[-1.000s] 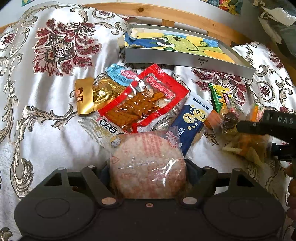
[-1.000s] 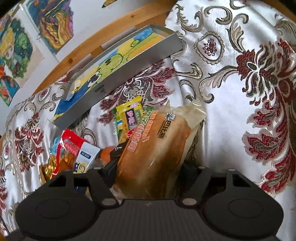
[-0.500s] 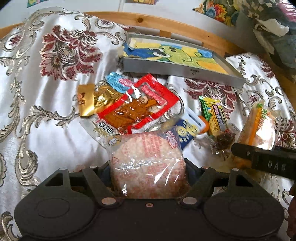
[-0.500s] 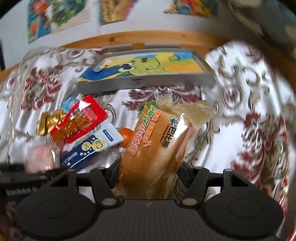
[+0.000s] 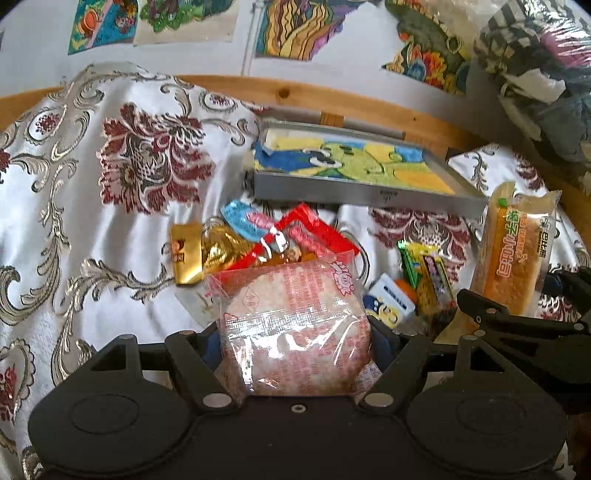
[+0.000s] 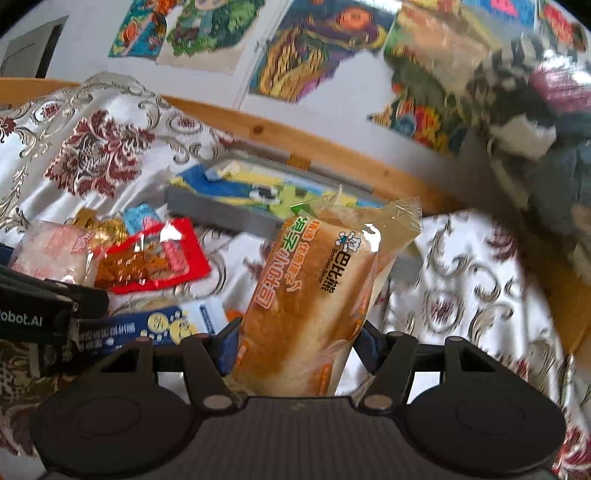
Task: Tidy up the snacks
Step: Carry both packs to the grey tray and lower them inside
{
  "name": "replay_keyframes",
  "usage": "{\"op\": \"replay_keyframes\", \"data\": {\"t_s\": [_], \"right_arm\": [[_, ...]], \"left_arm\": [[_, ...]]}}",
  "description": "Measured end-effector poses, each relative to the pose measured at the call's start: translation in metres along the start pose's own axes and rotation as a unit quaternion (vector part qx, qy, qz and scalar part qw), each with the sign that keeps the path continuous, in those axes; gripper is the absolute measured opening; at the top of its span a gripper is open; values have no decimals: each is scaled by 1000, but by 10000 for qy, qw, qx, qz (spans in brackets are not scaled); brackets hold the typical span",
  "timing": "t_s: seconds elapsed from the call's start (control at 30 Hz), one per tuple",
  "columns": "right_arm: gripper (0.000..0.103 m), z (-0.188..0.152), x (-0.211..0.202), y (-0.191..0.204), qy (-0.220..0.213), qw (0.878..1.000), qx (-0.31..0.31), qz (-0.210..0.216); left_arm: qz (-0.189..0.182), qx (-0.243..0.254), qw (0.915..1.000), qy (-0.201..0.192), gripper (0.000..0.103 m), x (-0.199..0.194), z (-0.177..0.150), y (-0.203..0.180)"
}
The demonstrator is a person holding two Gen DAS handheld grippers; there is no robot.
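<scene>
The cloth [image 5: 74,221] is silvery white with maroon flowers and grey-gold scrolls. The tray [image 5: 369,194] on it is grey, lined in blue, green and yellow. Near the tray lie a red packet [image 5: 314,236], a gold packet [image 5: 188,254] and a blue-and-white packet [image 6: 162,326].

A home room, likely a bedroom or child's room, is showing here. A silky white cloth [image 5: 122,206] with maroon and gold flowers is lying over a surface edged by a pine rail [image 5: 332,96] at the far side. Bright coloured drawings [image 5: 291,26] are hanging on the far white wall, and bundled clothes [image 5: 535,74] are piling up at far right.
</scene>
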State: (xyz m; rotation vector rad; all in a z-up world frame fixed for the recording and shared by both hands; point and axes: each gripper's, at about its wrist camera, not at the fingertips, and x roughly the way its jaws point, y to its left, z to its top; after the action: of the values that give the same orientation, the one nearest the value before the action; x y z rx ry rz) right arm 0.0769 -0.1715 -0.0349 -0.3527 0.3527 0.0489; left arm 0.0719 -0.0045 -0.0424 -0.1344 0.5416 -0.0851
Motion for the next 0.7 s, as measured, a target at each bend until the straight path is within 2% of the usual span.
{"op": "replay_keyframes", "data": {"t_s": [0.17, 0.37, 0.6, 0.7], "right_arm": [[67, 8, -8, -3, -434, 9990, -35, -70], [67, 26, -4, -10, -771, 9969, -76, -94], [67, 57, 35, -32, -1298, 9911, -57, -299], [67, 64, 62, -43, -1503, 9878, -24, -407]], "left_arm": [[-35, -84, 9997, -217, 76, -2, 13, 0], [-134, -70, 9987, -495, 76, 2, 44, -8], [-45, -428, 9960, -785, 76, 40, 107, -12], [21, -363, 9954, -889, 76, 62, 133, -17]]}}
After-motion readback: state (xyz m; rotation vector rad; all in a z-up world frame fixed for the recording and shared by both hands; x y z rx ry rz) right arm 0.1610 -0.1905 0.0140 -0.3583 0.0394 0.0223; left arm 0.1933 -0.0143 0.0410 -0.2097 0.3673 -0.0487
